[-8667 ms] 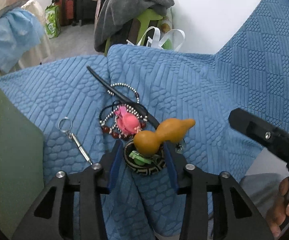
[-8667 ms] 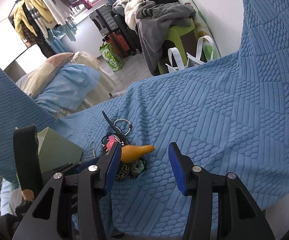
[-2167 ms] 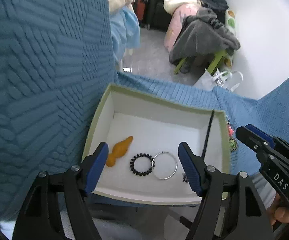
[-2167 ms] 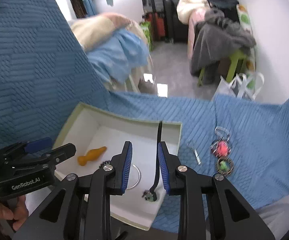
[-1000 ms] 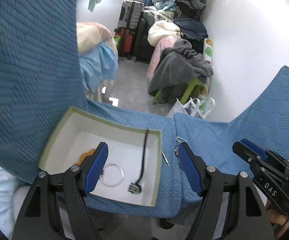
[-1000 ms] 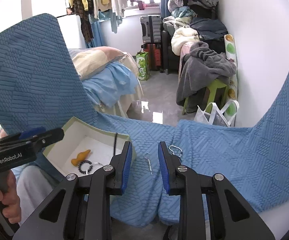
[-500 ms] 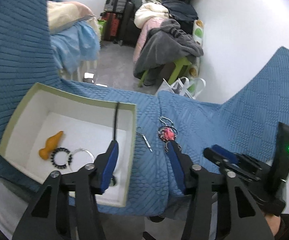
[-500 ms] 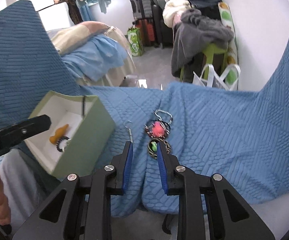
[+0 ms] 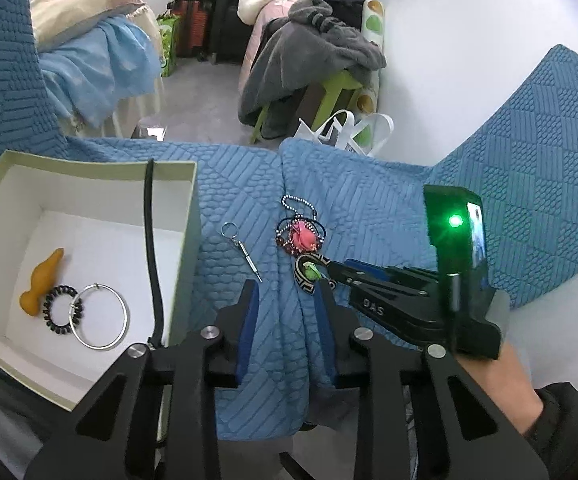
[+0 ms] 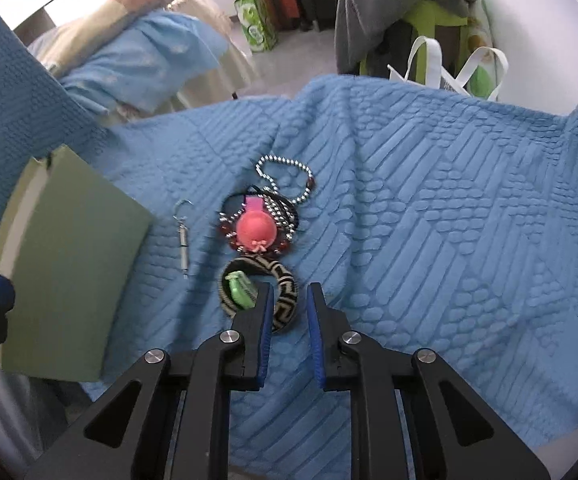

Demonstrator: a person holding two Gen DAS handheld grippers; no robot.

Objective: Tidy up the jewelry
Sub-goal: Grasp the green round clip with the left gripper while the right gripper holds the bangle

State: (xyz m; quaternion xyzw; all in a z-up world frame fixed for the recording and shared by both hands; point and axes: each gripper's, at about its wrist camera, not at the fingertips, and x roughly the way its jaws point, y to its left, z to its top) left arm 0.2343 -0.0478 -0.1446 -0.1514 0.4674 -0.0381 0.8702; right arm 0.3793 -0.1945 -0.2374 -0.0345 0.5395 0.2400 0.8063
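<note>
Jewelry half sorted: gourd charm (image 9: pixel 43 280), hoop (image 9: pixel 101 317) lay boxed; patterned bangle (image 10: pixel 283 290) at twelve o'clock of closing, empty right tool (image 10: pixel 287 304); left tool (image 9: pixel 285 300) closing, empty

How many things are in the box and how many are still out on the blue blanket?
In the box: 4 (orange gourd, black coil hair tie, silver hoop, black cord)
On the blanket: 3 (small keyring tool, patterned bangle, pink charm bead bundle)
Total: 7
</note>
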